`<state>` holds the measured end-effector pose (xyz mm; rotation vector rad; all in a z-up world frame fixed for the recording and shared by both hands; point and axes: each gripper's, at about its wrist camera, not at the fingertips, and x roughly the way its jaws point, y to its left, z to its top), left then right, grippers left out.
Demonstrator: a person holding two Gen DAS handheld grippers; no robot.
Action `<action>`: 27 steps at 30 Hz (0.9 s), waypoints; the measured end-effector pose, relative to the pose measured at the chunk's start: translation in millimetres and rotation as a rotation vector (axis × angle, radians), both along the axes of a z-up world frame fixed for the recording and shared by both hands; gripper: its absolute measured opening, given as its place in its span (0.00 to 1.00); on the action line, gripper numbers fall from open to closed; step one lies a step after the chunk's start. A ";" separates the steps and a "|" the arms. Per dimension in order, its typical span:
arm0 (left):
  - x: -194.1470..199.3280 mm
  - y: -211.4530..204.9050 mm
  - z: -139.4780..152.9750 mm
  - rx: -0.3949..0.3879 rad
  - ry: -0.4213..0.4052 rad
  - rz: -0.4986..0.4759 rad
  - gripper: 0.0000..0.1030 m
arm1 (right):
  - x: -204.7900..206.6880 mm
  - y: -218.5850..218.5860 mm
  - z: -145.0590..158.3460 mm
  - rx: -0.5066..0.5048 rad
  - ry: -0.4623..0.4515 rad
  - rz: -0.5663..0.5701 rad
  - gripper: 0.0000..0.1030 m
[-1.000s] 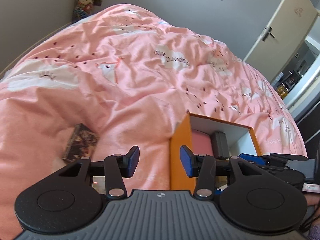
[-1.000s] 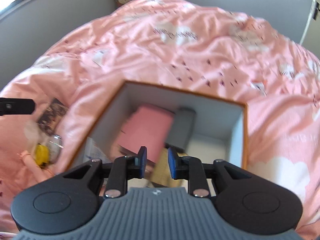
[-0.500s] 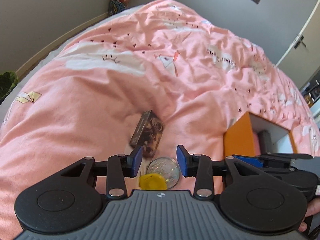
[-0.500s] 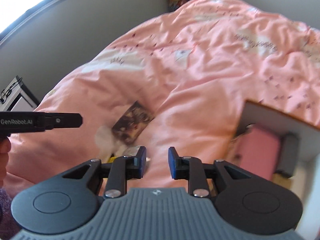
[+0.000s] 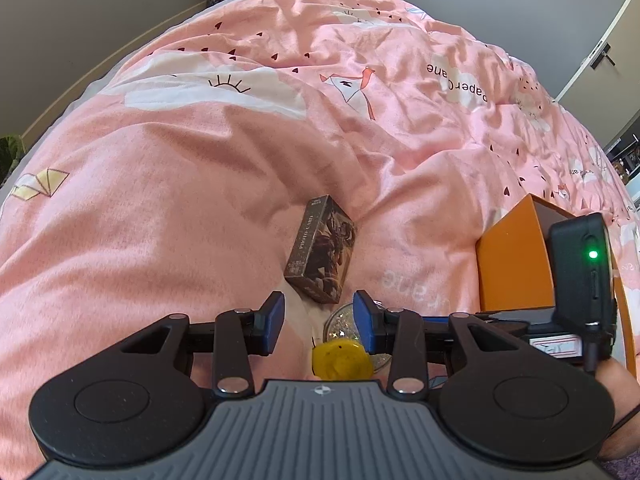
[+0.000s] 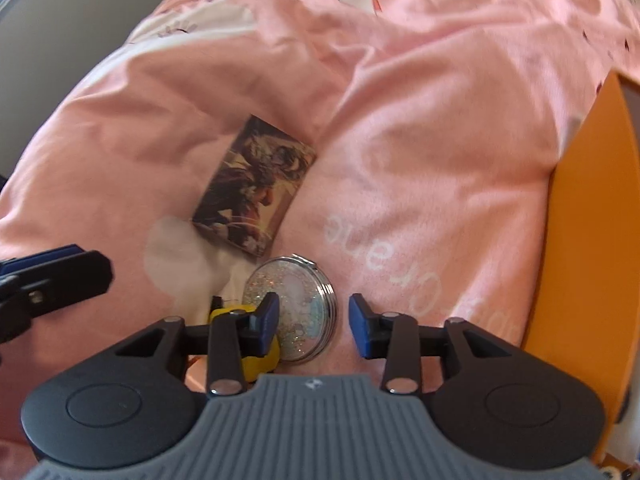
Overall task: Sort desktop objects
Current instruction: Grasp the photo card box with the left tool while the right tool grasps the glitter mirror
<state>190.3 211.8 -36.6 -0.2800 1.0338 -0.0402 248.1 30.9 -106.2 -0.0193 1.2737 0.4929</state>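
— Left wrist view: what's the surface?
— A bed with a pink quilt (image 5: pixel 168 216), grey walls, a door at right. One card box (image 5: pixel 322 249) reads "PHOTO CARD"; one glitter compact mirror (image 6: pixel 296 310) and one yellow toy (image 5: pixel 340 362) lie beside it, one orange box (image 5: pixel 514 264) to the right.
— Tongs?
— Left tongs (image 5: pixel 319 320) released, empty; right tongs (image 6: pixel 314 330) opening over the mirror.

Photo-card box (image 6: pixel 253 188): dark, illustrated, lying flat and skewed on the pink bed cover. Round glitter compact mirror (image 6: pixel 298 312): silver-rimmed, closed, flat, just nearer than the box. Yellow object (image 5: pixel 341 360): touching the compact's near-left edge. Orange storage box (image 5: pixel 516 264): upright, far right.
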 end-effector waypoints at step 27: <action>47.7 4.1 -25.9 0.037 0.069 -0.063 0.42 | 10.8 1.8 -16.4 0.237 0.168 -0.004 0.14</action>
